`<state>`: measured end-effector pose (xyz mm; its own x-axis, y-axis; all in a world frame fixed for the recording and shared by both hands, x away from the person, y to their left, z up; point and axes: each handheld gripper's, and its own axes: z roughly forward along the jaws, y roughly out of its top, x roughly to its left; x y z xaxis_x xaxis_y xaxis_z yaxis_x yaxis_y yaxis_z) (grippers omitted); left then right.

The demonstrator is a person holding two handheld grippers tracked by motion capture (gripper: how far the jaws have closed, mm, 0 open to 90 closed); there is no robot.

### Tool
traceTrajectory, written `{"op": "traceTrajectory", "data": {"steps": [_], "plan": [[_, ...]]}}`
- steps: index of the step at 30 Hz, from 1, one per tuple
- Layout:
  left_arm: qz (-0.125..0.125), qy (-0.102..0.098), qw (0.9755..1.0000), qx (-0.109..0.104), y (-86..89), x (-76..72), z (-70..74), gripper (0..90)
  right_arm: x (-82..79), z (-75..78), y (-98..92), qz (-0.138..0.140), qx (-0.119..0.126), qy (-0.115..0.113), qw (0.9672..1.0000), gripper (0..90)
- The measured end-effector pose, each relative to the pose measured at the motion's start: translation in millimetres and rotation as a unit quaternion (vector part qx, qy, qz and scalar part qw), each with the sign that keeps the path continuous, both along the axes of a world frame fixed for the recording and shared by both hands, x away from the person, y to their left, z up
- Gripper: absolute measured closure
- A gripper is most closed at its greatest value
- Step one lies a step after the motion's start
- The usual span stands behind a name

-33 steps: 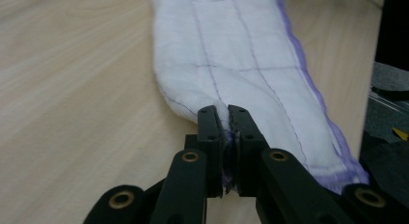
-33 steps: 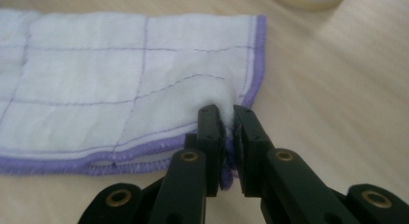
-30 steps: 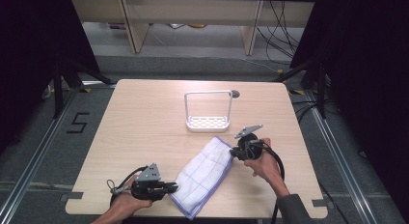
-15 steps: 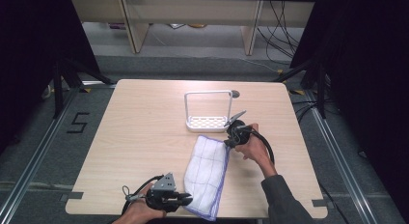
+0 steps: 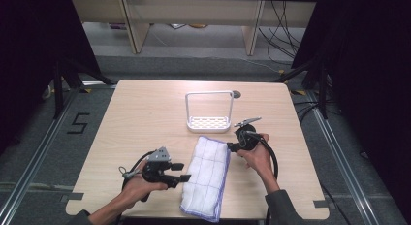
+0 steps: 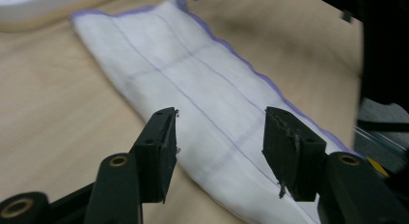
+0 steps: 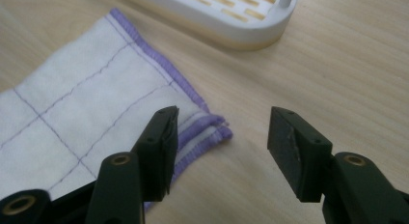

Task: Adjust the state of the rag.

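A pale wood counter (image 5: 145,113) carries a folded white cloth (image 5: 206,176) with purple edging, lying just in front of a white slotted rack (image 5: 209,119). Left of the cloth, the left gripper (image 5: 181,172) has its fingers apart; at its far right corner, the right gripper (image 5: 231,146) likewise (nothing held). The floor (image 5: 29,152) left of the counter reads "5" (image 5: 78,123).

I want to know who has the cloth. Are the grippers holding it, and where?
Neither holds it. The left gripper is open over the cloth, and the right gripper is open at its purple-edged corner. The cloth lies flat on the table.
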<state>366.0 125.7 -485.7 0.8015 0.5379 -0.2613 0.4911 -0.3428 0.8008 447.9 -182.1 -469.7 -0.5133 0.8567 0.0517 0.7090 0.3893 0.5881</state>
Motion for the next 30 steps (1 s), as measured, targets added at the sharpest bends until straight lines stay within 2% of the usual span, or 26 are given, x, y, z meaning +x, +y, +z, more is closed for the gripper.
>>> {"op": "traceTrajectory", "data": {"steps": [2,3,5,7,8,9,10,12,14,16,18,19,20,22,24,27,29,30], "plan": [[0.013,0.012,0.9998,-0.007,-3.0,14.4,-1.2,42.3,0.3,1.0,0.8,-0.009,0.011,-0.014,0.9998,43.6],[0.015,0.013,0.9998,-0.009,-4.8,21.6,-2.4,41.4,-0.4,2.8,1.5,-0.011,0.008,-0.019,0.9997,42.5],[0.029,0.003,0.9996,0.005,-8.6,33.1,-2.8,41.5,-0.1,4.7,3.0,-0.014,0.002,-0.024,0.9996,39.9],[0.033,-0.003,0.9993,0.018,-13.6,44.2,-4.1,41.5,-0.7,5.8,4.7,-0.022,0.008,-0.016,0.9996,39.2],[0.033,-0.003,0.9993,0.018,-13.6,44.2,-4.1,41.3,0.1,4.9,4.1,-0.024,0.014,-0.021,0.9994,39.2],[0.04,-0.002,0.999,0.022,-18.7,53.2,-5.9,40.8,0.1,4.3,3.7,-0.025,0.013,-0.023,0.9993,39.0],[0.041,0.0,0.9987,0.029,-21.3,59.6,-6.9,40.8,-1.5,4.2,5.6,-0.038,0.02,-0.011,0.999,38.6],[0.055,-0.003,0.9981,0.028,-26.7,69.0,-9.0,40.8,0.9,1.8,2.4,-0.025,0.016,-0.017,0.9994,38.2],[0.053,-0.006,0.9976,0.043,-32.1,77.7,-10.6,40.7,1.2,0.7,1.8,-0.035,0.018,-0.008,0.9992,37.8],[0.065,-0.009,0.997,0.042,-38.3,84.0,-11.9,40.4,3.5,-3.0,0.6,-0.039,0.02,-0.014,0.999,37.8],[0.06,-0.01,0.9969,0.05,-43.8,89.7,-12.6,40.3,4.8,-6.0,0.1,-0.033,0.019,-0.006,0.9993,37.6],[0.061,-0.017,0.9958,0.066,-45.7,92.0,-11.9,39.6,5.0,-8.1,1.4,-0.036,0.018,-0.01,0.9991,37.6],[0.064,-0.024,0.9952,0.071,-48.5,93.8,-11.6,38.8,5.5,-9.0,2.2,-0.035,0.019,-0.006,0.9992,37.1],[0.05,-0.016,0.9958,0.075,-53.3,96.5,-11.9,38.3,6.8,-11.3,3.4,-0.039,0.02,-0.008,0.999,36.2],[0.048,-0.02,0.995,0.086,-57.1,99.0,-13.8,37.8,7.3,-12.5,4.4,-0.035,0.016,-0.005,0.9992,35.5],[0.056,-0.006,0.9953,0.079,-60.0,105.5,-20.2,36.7,7.5,-15.6,8.8,-0.038,0.009,0.001,0.9993,35.5],[0.058,-0.009,0.9955,0.074,-61.8,110.0,-24.4,36.3,9.0,-16.7,9.8,-0.029,0.008,0.001,0.9995,35.6],[0.057,-0.016,0.995,0.081,-63.1,111.4,-26.3,37.1,9.7,-17.5,11.6,-0.029,0.005,0.005,0.9996,35.7]]}}
